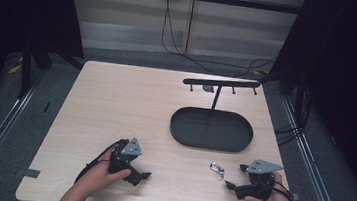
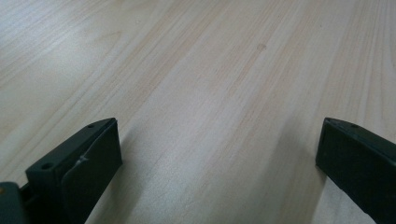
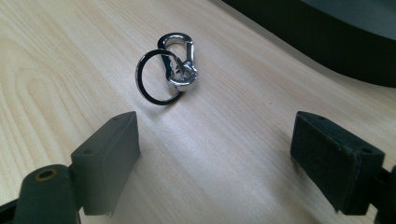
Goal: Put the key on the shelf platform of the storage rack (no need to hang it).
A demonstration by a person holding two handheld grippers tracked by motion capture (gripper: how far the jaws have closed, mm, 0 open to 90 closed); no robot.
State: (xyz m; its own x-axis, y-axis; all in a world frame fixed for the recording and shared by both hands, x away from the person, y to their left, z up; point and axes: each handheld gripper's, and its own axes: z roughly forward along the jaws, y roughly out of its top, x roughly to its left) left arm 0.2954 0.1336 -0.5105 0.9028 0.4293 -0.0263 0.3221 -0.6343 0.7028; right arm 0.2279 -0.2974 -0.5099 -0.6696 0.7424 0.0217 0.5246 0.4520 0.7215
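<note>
A small silver carabiner clip [image 3: 180, 60] with a key ring [image 3: 154, 79] looped through it lies on the pale wooden bench [image 1: 116, 104], near the front edge and toward the right side. In the right gripper view it rests just ahead of the right gripper [image 3: 215, 144], whose black fingers [image 3: 109, 149] stand wide apart with nothing between them; the clip sits beyond the tips, slightly nearer the left finger, and is not touched. The ring seems to lean up against the clip rather than lie flat, though the angle makes this hard to judge.

Just behind the clip is a black oval tray [image 1: 212, 129], with a thin post rising from its far rim to a crossbar of small hooks [image 1: 221, 83].

The left gripper [image 1: 144, 176] rests low over the bench at the front left, well apart from the clip. Its fingers [image 2: 79, 163] are released too, spread wide over bare wood.
</note>
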